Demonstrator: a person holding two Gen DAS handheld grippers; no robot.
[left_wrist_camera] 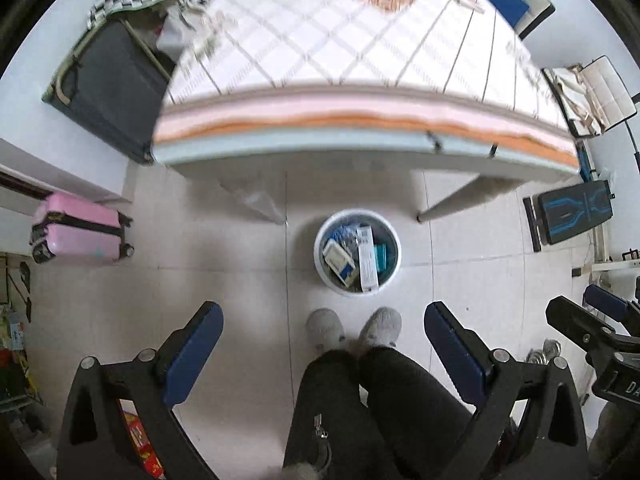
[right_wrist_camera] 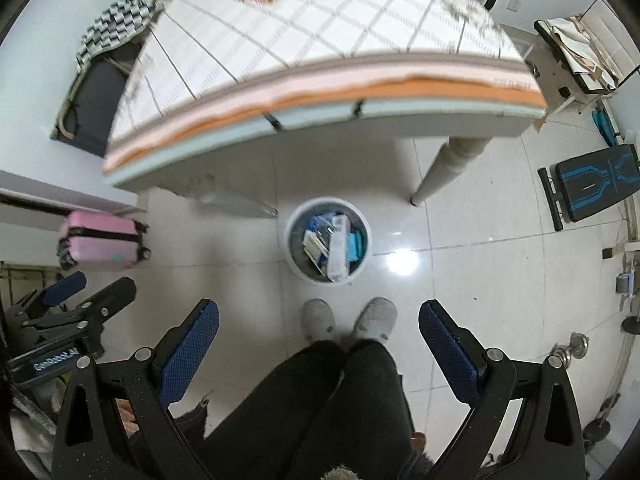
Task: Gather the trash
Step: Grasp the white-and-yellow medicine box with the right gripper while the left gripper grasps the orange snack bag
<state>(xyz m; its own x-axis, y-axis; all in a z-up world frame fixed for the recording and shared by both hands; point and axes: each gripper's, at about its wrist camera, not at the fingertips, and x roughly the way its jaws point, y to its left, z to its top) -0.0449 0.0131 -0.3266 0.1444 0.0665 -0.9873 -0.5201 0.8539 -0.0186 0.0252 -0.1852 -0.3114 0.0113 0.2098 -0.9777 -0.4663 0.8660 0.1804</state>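
A white round trash bin (left_wrist_camera: 357, 251) stands on the tiled floor in front of the table; it also shows in the right wrist view (right_wrist_camera: 329, 240). It holds several boxes and packets, among them a long white carton (left_wrist_camera: 367, 258) and a blue and white box (left_wrist_camera: 339, 260). My left gripper (left_wrist_camera: 323, 322) is open and empty, held above the floor on the near side of the bin. My right gripper (right_wrist_camera: 319, 318) is open and empty, beside the left one. Each gripper shows at the edge of the other's view: the right one (left_wrist_camera: 592, 312), the left one (right_wrist_camera: 80, 292).
A table (left_wrist_camera: 360, 116) with a checked cloth stands past the bin, its legs (right_wrist_camera: 452, 168) near it. The person's legs and grey slippers (left_wrist_camera: 352, 326) are below the grippers. A pink suitcase (left_wrist_camera: 82, 232) is left, a black and blue bench (left_wrist_camera: 572, 212) right.
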